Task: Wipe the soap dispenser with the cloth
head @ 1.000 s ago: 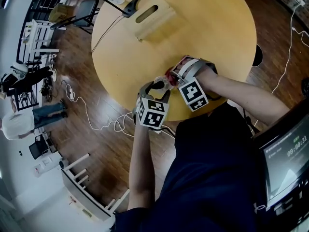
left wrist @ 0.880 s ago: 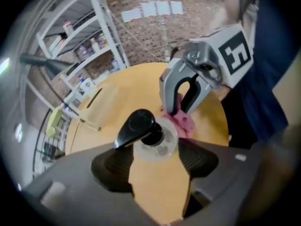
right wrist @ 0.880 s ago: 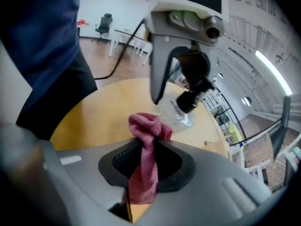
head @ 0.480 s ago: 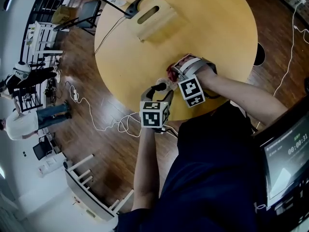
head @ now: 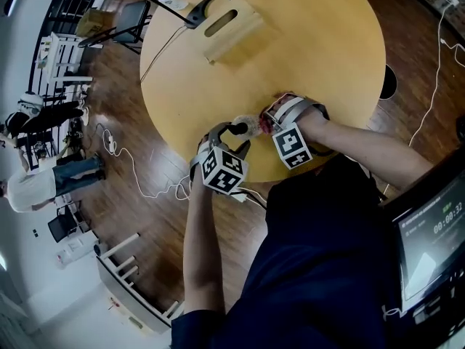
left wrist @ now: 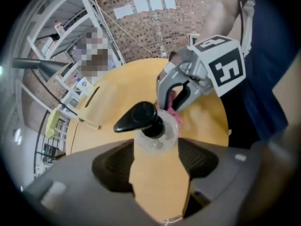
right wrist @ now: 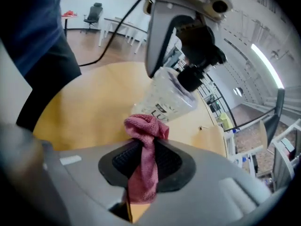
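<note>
From my remote seat, the round wooden table (head: 312, 42) fills the head view, and both grippers work at its near edge, close together. The left gripper (head: 231, 133) points steeply down. Its jaws have just been closing a little and are clamped on the soap dispenser (right wrist: 169, 95) high up, near the black pump (left wrist: 141, 117). The clear bottle is tilted rather than upright; in the right gripper view its long axis runs from the base at lower left to the pump at upper right. The right gripper (right wrist: 143, 157) has its jaws pinched narrow on the pink cloth (right wrist: 143, 145). The bunched end of the cloth pokes forward and touches the bottle's labelled side, so the dispenser lies dead ahead of it. I judge the next wipe should run along that tilted axis, with the right hand doing the stroking.
</note>
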`<act>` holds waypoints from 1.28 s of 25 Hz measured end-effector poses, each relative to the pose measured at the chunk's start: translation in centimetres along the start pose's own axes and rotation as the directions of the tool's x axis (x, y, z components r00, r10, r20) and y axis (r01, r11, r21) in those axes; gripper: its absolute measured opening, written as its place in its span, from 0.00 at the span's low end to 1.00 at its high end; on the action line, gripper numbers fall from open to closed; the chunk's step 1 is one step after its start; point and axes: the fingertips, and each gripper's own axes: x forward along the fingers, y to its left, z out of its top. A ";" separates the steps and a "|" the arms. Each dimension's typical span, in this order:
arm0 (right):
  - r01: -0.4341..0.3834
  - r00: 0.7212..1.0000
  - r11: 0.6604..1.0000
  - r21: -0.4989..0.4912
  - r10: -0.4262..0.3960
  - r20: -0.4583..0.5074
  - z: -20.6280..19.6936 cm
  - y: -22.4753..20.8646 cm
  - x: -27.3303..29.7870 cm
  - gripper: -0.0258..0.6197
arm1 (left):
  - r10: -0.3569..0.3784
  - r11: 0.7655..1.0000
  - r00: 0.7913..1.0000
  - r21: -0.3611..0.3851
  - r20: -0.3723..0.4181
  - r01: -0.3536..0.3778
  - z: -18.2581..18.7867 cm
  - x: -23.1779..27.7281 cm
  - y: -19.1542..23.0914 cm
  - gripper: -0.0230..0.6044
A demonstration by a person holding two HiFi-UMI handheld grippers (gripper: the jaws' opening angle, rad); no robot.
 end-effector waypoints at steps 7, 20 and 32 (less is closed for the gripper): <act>0.147 0.988 0.988 0.044 -0.149 0.035 0.1 -5.0 -2.9 0.17 | 0.077 0.931 0.995 -0.361 0.060 -0.050 1.8 -0.6 0.4 0.46; 0.023 0.996 0.999 -0.038 -0.026 -0.080 -2.2 0.2 2.2 0.17 | 0.072 0.958 0.997 -0.279 0.022 -0.063 1.6 1.0 -0.2 0.47; 0.148 0.989 0.989 -0.018 -0.148 -0.017 -1.5 -5.4 -0.2 0.17 | 0.079 0.963 0.996 -0.262 0.034 -0.067 1.6 1.3 0.1 0.48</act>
